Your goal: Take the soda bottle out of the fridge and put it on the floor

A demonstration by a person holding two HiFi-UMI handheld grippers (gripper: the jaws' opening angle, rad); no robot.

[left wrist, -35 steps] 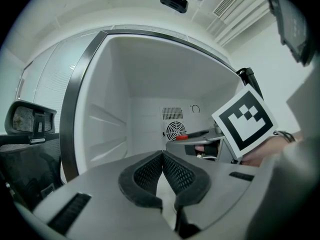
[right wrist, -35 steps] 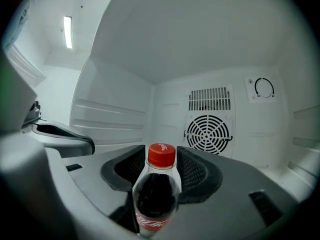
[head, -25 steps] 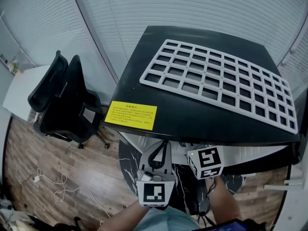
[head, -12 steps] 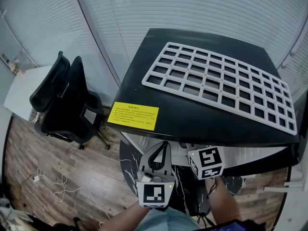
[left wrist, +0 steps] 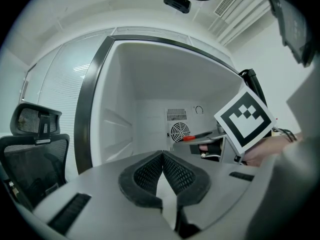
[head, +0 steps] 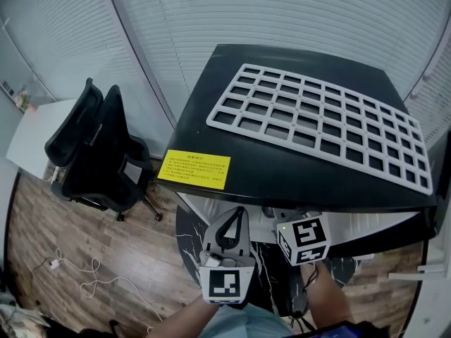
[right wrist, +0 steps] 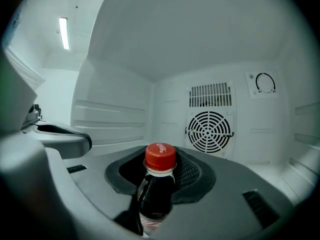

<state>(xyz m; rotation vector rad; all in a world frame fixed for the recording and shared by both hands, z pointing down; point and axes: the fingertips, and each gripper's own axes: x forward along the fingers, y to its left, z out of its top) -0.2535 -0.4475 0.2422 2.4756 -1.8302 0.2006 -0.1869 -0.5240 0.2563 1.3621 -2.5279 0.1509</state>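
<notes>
right claw (right wrist: 162, 160) spread, just closing round one soda bottle (right wrist: 156, 196), left claw (left wrist: 163, 155) pressed together, one fridge (right wrist: 107, 116)

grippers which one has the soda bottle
The right gripper: soda bottle between its jaws, which have just been closing; the left gripper is shut, empty.

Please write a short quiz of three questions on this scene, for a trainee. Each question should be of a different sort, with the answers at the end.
1. Multiple choice: what stands between the fingers of the right gripper? A) a glass jar B) a soda bottle C) nothing
2. True or false: the left gripper has its fingers wide apart.
3. Fill in: the bottle's cap is ____.
Key: 1 B; these fingers have just been closing around it. 2 False; they are shut, with nothing between. 3 red.
</notes>
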